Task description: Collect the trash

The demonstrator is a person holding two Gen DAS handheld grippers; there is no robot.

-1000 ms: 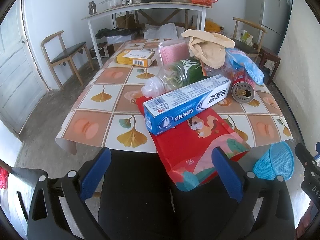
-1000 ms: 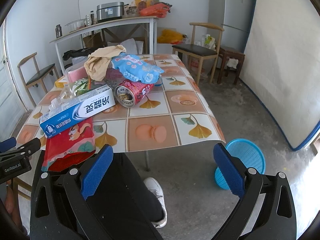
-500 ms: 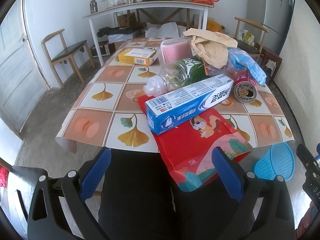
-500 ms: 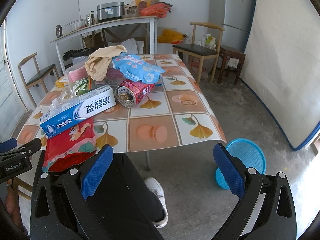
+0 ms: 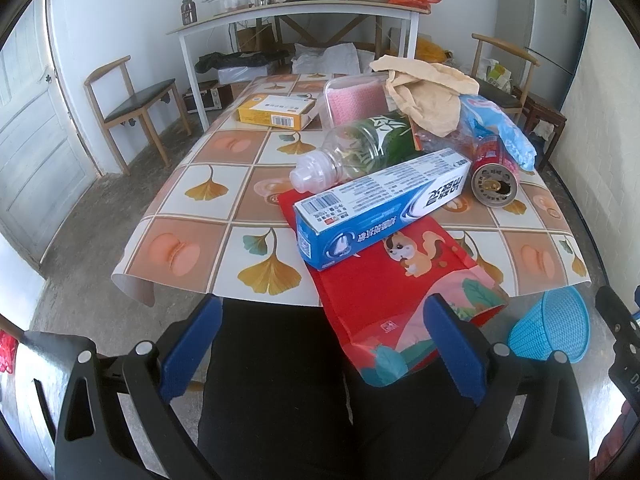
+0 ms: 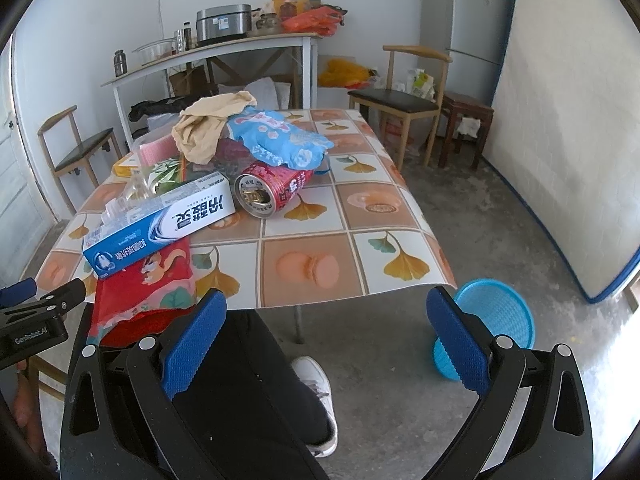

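Note:
Trash is piled on the table (image 5: 208,248): a blue-white toothpaste box (image 5: 380,208) (image 6: 160,224) across a red snack bag (image 5: 400,292) (image 6: 144,284) that hangs over the front edge, a clear plastic bottle (image 5: 352,152), a red can (image 5: 494,176) (image 6: 272,190), a blue snack bag (image 6: 276,138) and a beige cloth (image 5: 424,88). A blue basket (image 6: 496,320) (image 5: 550,330) stands on the floor at the right. My left gripper (image 5: 320,344) is open and empty, just short of the red bag. My right gripper (image 6: 326,340) is open and empty before the table's front edge.
A yellow box (image 5: 276,110) and a pink-lidded container (image 5: 352,98) lie farther back. Chairs (image 5: 132,100) (image 6: 400,100) flank the table. A white side table (image 5: 296,12) and a fridge (image 6: 468,12) stand at the back. The person's legs (image 6: 248,392) are below the grippers.
The left gripper has crept slightly forward and up; the table items sit a little lower in its view. The right gripper has barely moved. Both stay open.

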